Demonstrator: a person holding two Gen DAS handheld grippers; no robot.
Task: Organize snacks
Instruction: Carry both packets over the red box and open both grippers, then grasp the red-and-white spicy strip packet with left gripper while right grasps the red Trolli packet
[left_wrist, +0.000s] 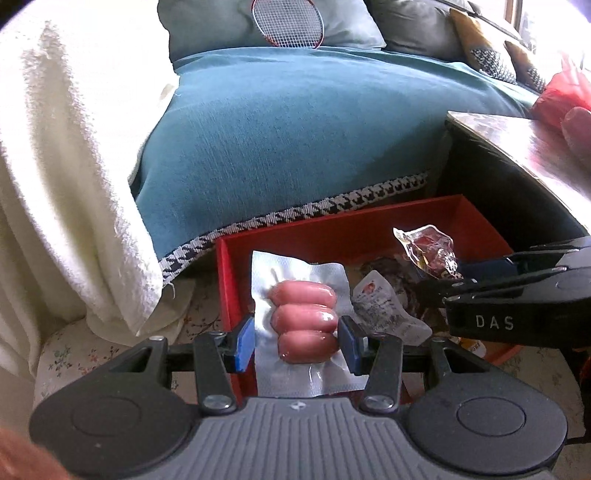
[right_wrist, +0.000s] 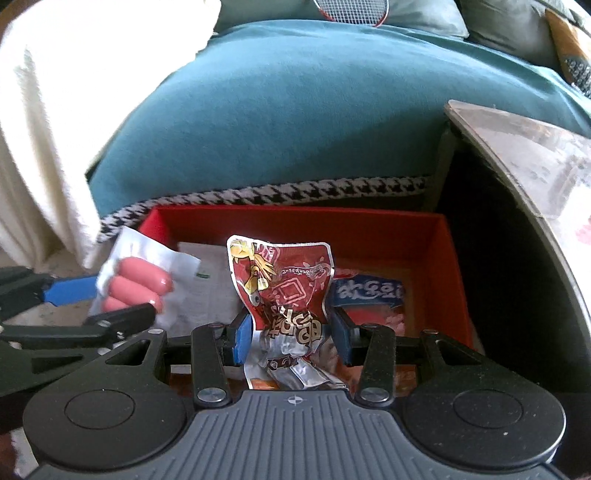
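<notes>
Both grippers loaded over red box (left_wrist: 369, 225).
L gripper (left_wrist: 297, 341) clamps sausage pack (left_wrist: 303, 317); R gripper (right_wrist: 291, 334) clamps red snack pouch (right_wrist: 284, 288), both above box interior.

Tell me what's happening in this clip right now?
A person is sorting snacks with two handheld claws. The left claw grips a vacuum-sealed sausage pack; the right claw grips a dark red snack packet. Both hang over the red box, which already holds other packets.
</notes>
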